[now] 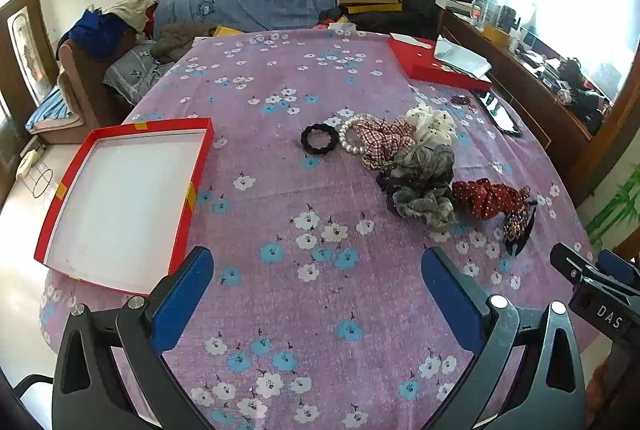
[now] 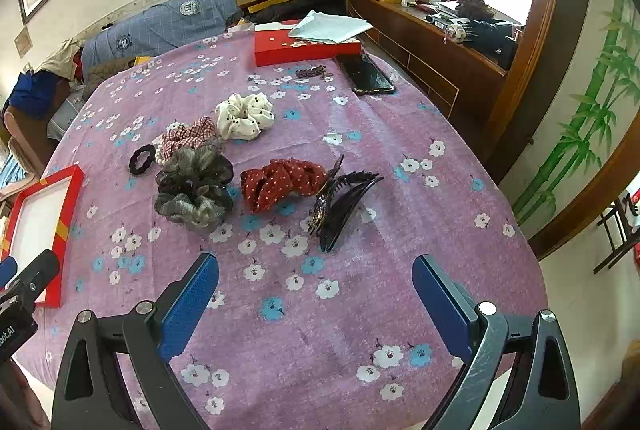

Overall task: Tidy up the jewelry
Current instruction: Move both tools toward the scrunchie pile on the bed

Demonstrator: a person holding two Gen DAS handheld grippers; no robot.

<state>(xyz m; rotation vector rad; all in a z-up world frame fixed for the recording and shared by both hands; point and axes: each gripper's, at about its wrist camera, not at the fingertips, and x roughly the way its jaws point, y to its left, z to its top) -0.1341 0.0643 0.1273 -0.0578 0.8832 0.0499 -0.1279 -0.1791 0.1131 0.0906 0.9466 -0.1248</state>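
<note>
Both grippers hover with jaws spread wide and empty over a bench draped in purple floral cloth (image 1: 304,77). From the left gripper (image 1: 316,294), the scrunchie pile (image 1: 420,169) sits upper right of centre, well beyond the jaws, with the open red box lid (image 1: 192,189) (white inside) at left. From the right gripper (image 2: 316,294), a dark hair claw clip (image 2: 344,205) lies just ahead, beside a red dotted scrunchie (image 2: 280,181).
</note>
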